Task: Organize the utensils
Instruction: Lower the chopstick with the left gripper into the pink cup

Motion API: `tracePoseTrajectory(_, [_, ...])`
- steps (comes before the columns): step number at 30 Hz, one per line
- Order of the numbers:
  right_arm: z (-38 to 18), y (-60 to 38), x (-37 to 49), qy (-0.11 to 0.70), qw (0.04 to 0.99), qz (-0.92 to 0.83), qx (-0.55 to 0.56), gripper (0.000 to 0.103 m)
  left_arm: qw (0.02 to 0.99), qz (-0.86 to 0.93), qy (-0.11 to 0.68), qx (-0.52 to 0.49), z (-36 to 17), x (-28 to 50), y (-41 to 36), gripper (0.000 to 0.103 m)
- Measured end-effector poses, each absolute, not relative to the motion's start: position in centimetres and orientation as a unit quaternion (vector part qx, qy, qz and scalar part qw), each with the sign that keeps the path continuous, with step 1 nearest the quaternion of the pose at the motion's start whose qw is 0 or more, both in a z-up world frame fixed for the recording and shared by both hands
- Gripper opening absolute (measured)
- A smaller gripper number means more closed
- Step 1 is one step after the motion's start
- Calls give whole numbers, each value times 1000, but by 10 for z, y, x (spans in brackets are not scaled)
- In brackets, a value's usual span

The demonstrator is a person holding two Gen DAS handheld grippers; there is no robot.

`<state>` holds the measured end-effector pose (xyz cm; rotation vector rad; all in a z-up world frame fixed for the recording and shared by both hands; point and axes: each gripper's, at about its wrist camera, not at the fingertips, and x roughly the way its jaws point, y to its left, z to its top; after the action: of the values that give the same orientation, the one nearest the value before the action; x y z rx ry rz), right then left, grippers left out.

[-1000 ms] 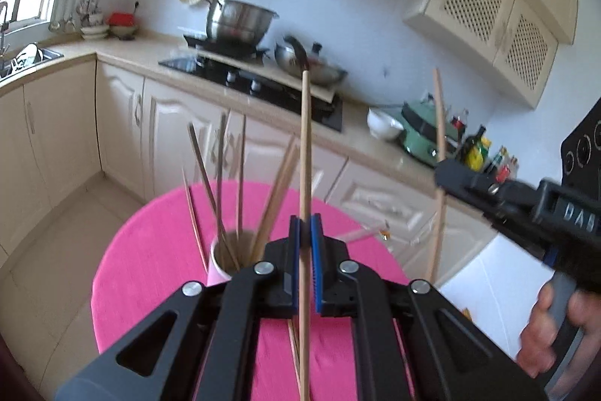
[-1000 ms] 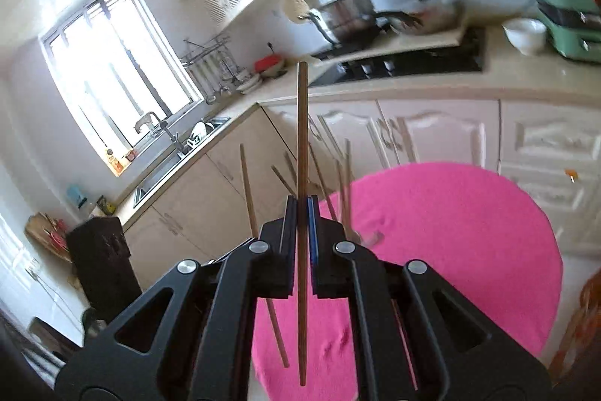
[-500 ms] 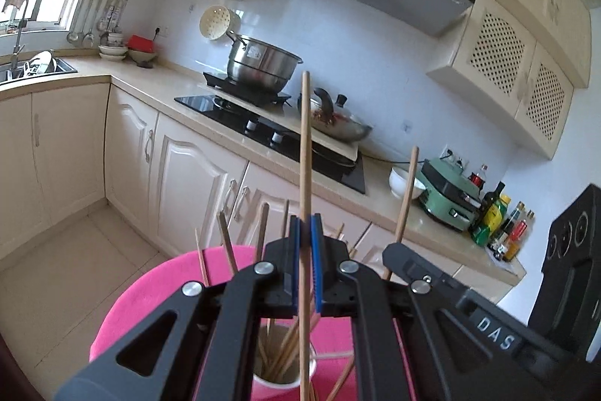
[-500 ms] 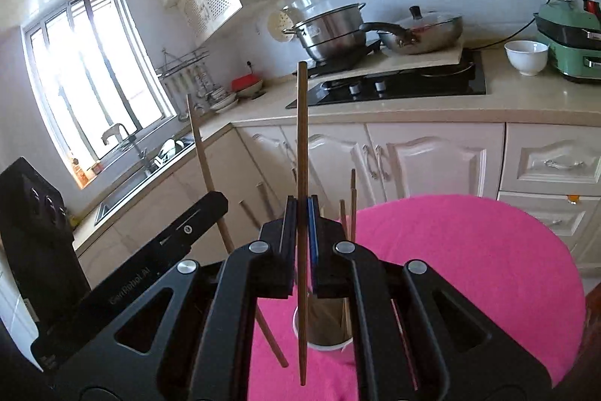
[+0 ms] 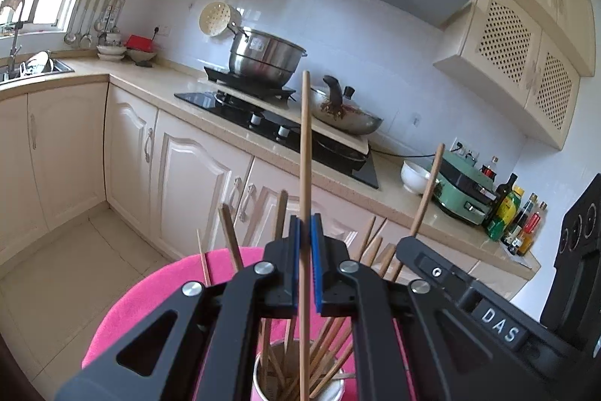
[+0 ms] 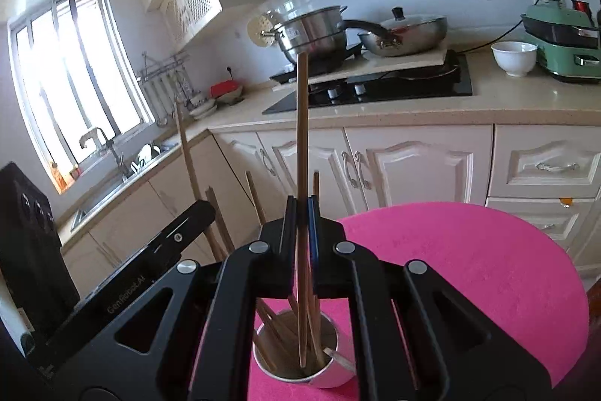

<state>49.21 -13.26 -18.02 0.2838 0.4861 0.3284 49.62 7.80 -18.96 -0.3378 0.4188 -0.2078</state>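
Note:
My left gripper (image 5: pixel 305 232) is shut on one wooden chopstick (image 5: pixel 305 145), held upright with its lower end inside a metal cup (image 5: pixel 338 391) that holds several chopsticks. My right gripper (image 6: pixel 301 217) is shut on another upright chopstick (image 6: pixel 301 123), its lower end inside the same cup (image 6: pixel 330 376). The cup stands on a round table with a pink cloth (image 6: pixel 469 269). The right gripper shows at the right of the left wrist view (image 5: pixel 469 292), and the left gripper at the left of the right wrist view (image 6: pixel 161 250).
Cream kitchen cabinets (image 5: pixel 188 175) and a counter with a hob, a steel pot (image 5: pixel 263 59) and a pan stand behind the table. A white bowl (image 6: pixel 514 57) and a green appliance (image 6: pixel 563 36) sit on the counter. A sink (image 6: pixel 109 183) lies under the window.
Both grippers have come down over the cup, and the lower ends of the two held chopsticks have gone into it. The two grippers have drawn close together.

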Motion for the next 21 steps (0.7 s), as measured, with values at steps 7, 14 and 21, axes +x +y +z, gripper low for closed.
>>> tracePoseTrajectory(7, [-183, -124, 482, 244, 950, 173, 92, 6, 960, -96, 216, -153, -203, 493, 73, 6])
tracePoseTrajectory(14, [-184, -123, 471, 249, 949, 182, 68, 6, 958, -92, 230, -146, -209, 488, 69, 6])
tracePoseTrajectory(21, [-186, -120, 461, 261, 947, 181, 46, 6, 952, -93, 249, -153, -209, 479, 70, 13])
